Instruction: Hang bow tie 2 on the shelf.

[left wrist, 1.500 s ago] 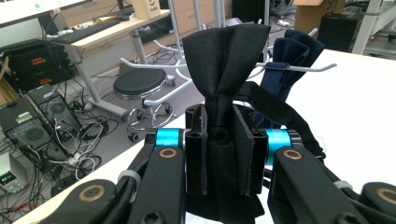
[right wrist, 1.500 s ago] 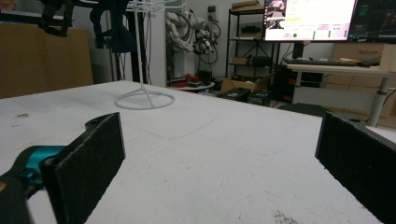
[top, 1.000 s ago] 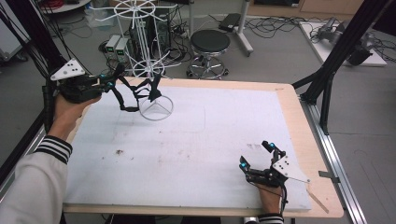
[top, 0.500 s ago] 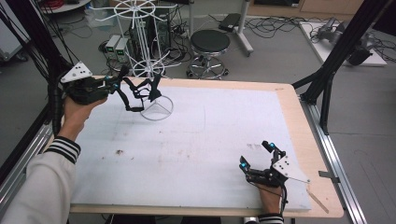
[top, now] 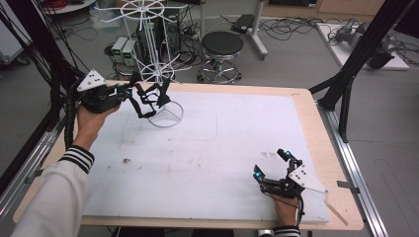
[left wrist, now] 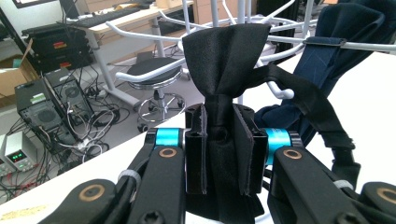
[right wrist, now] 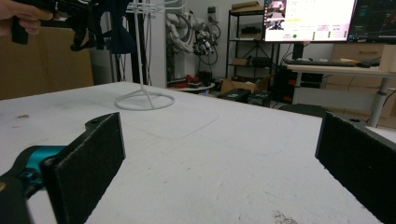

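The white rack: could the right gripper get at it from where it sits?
Probably yes, after a long reach: the right gripper rests open far from the rack, with bare mat between. The left gripper crowds it, holding a bow tie.

No text, label or number can be read anywhere. The monitor (right wrist: 308,18) shows writing. It is too small to make out.

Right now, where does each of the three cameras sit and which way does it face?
High view: above the person's side, looking forward and down at the table; forearms, both grippers.
Left gripper view: on the left gripper, facing the white rack; jaws shut on a black bow tie.
Right gripper view: on the right gripper, level across the table; open jaws.
Shared: the rack, in all three.
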### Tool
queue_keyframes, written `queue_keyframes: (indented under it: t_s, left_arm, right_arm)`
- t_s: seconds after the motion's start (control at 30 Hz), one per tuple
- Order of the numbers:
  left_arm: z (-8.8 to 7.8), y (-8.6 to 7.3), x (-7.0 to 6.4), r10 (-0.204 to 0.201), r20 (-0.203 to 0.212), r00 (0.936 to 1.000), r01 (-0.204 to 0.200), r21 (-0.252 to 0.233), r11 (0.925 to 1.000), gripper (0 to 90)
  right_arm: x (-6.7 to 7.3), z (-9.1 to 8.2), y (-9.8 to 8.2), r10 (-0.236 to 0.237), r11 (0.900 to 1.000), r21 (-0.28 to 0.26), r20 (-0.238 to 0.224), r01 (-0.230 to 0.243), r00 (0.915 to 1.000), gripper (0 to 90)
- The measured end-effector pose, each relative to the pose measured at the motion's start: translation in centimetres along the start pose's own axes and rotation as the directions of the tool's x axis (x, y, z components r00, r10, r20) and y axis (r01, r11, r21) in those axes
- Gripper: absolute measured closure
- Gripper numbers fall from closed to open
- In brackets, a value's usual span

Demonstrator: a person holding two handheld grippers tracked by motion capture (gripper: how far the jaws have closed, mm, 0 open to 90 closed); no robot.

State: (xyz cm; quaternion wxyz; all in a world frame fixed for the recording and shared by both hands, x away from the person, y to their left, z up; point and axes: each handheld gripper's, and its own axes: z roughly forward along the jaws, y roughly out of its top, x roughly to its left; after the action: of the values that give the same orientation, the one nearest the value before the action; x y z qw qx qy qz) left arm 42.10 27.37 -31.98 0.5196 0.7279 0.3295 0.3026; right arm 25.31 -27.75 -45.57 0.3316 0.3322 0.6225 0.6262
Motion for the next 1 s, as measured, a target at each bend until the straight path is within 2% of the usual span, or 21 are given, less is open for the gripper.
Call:
queue_keyframes:
  t_s: [0.43, 0.67, 0.73, 0.8, 0.87, 0.93, 0.97, 1.0]
  left_arm:
    - [0.9, -0.2, -0.4, -0.007, -0.033, 0.9994, 0.008, 0.027, 0.9996, 75.7]
    - [0.7, -0.2, -0.4, -0.013, -0.016, 0.9998, 0.014, 0.037, 0.9992, 73.9]
    - [0.7, -0.2, -0.4, -0.021, -0.006, 0.9998, 0.021, 0.041, 0.999, 66.3]
    - [0.9, -0.3, -0.4, -0.043, 0.005, 0.9991, 0.043, 0.045, 0.9981, 51.7]
    - [1.0, -0.5, -0.6, -0.047, 0.015, 0.9988, 0.046, 0.058, 0.9972, 38.0]
    - [0.9, -0.8, -0.9, -0.023, 0.027, 0.9994, 0.021, 0.054, 0.9983, 20.0]
    - [0.8, -0.9, -1.0, -0.012, 0.025, 0.9996, 0.01, 0.051, 0.9986, 15.5]
    - [0.7, -1.1, -1.1, -0.007, 0.027, 0.9996, 0.006, 0.054, 0.9985, 15.2]
  right_arm:
    - [0.0, 0.0, 0.0, 0.004, 1.0, -0.004, 0.002, -0.004, 1.0, 0.7]
    - [0.0, 0.0, 0.0, 0.005, 1.0, -0.002, 0.001, -0.005, 1.0, 0.7]
    - [0.0, 0.0, 0.0, 0.005, 1.0, -0.002, 0.001, -0.005, 1.0, 0.6]
    - [0.0, 0.0, 0.0, 0.003, 1.0, -0.003, 0.002, -0.003, 1.0, 0.7]
    - [0.0, 0.0, 0.0, 0.002, 1.0, -0.003, 0.003, -0.002, 1.0, 0.7]
    - [0.0, 0.0, 0.0, 0.001, 1.0, -0.002, 0.004, -0.001, 1.0, 0.7]
    - [0.0, 0.0, 0.0, 0.001, 1.0, -0.002, 0.004, -0.001, 1.0, 0.7]
    - [0.0, 0.0, 0.0, 0.004, 1.0, 0.0, 0.004, -0.004, 1.0, 0.7]
